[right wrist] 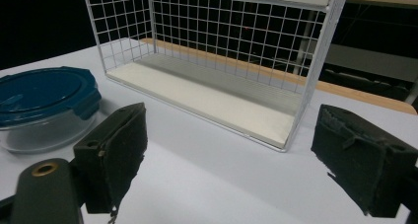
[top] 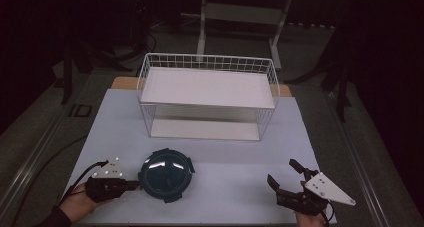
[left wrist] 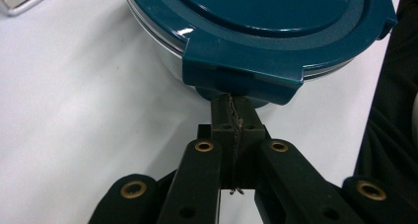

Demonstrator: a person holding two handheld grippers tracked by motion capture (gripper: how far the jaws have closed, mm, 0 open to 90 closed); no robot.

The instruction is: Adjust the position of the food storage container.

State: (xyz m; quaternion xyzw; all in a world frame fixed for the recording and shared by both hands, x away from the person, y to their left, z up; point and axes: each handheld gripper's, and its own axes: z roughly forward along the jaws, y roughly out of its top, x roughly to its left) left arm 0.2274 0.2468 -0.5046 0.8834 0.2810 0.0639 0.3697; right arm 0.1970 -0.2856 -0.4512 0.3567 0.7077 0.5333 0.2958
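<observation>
High view, container: round container with a dark teal lid sits near the front edge of the pale table, left of centre.
High view, left gripper: left gripper lies level at the front left, its tips at the container's left rim.
High view, right gripper: right gripper rests at the front right, well apart from the container, jaws spread wide with nothing between them.
High view, rack: white wire rack with two shelves stands behind the container, across the middle of the table; bare table lies between the two.
Left gripper view, jaws: pressed together with no gap, tips tucked under the lid's clip tab; whether they pinch the tab I cannot tell.
Left gripper view, container: clear wall shows under the teal lid.
Right gripper view, jaws: wide apart, empty.
Right gripper view, surroundings: rack straight ahead, container off to the left.
</observation>
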